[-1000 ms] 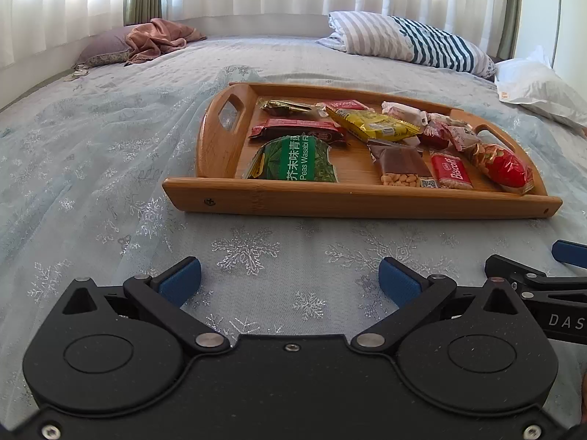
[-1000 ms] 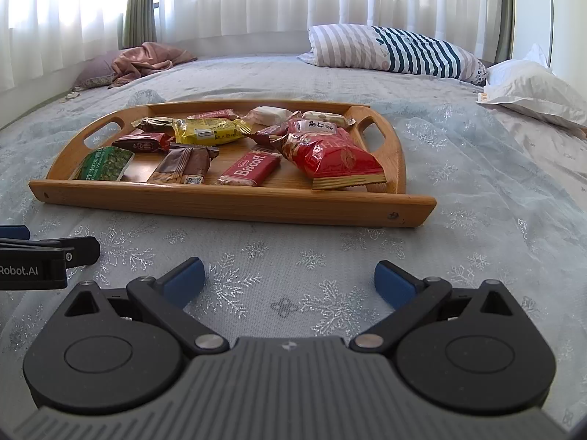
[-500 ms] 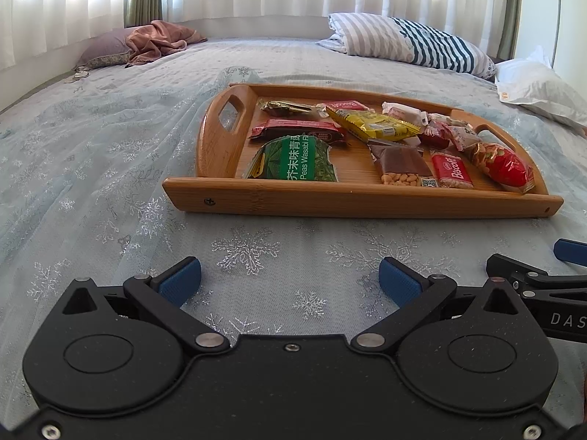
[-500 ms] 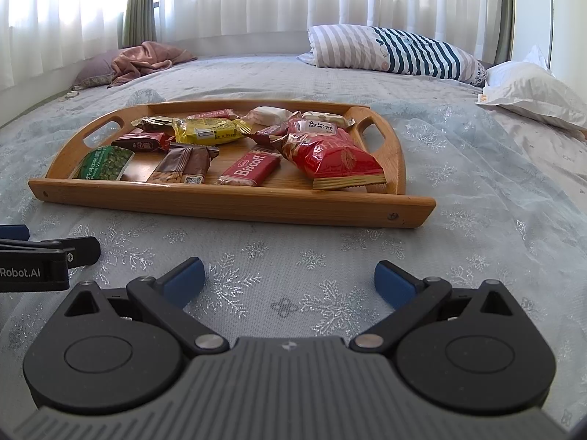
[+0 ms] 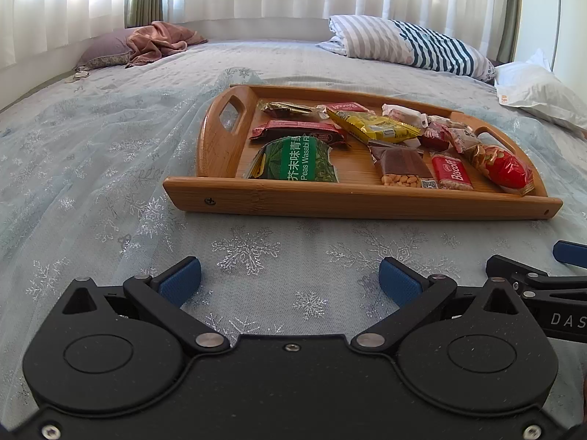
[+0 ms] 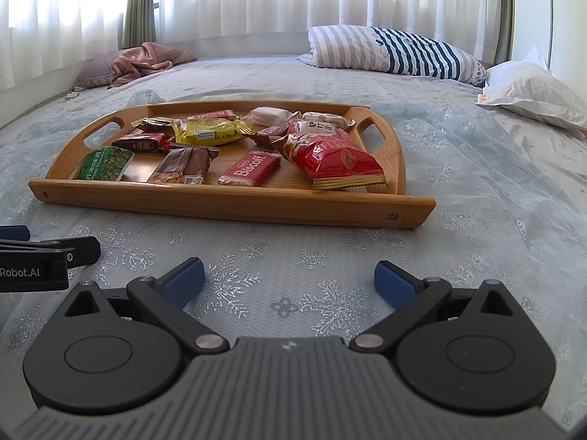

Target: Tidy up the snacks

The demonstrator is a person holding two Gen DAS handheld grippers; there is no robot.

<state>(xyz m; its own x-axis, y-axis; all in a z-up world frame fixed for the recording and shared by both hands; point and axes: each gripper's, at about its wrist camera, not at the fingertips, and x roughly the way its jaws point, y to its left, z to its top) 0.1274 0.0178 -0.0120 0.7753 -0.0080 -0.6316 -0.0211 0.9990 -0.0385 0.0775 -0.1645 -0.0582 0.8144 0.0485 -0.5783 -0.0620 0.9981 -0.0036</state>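
A wooden tray (image 5: 352, 203) with two handles lies on the bed and holds several snack packets. Among them are a green wasabi peas bag (image 5: 297, 159), a yellow packet (image 5: 372, 126), a brown peanut bar (image 5: 400, 167), a red Biscoff pack (image 5: 450, 173) and a red bag (image 5: 500, 170). The tray also shows in the right wrist view (image 6: 234, 201), with the red bag (image 6: 330, 157) and the Biscoff pack (image 6: 249, 170). My left gripper (image 5: 290, 280) is open and empty, low over the bedspread in front of the tray. My right gripper (image 6: 286, 278) is open and empty beside it.
A striped pillow (image 5: 411, 46) and a white pillow (image 5: 539, 91) lie at the far right of the bed. A purple pillow with a pink cloth (image 5: 146, 42) lies at the far left. White curtains hang behind. The bedspread (image 5: 91, 168) is pale blue with snowflakes.
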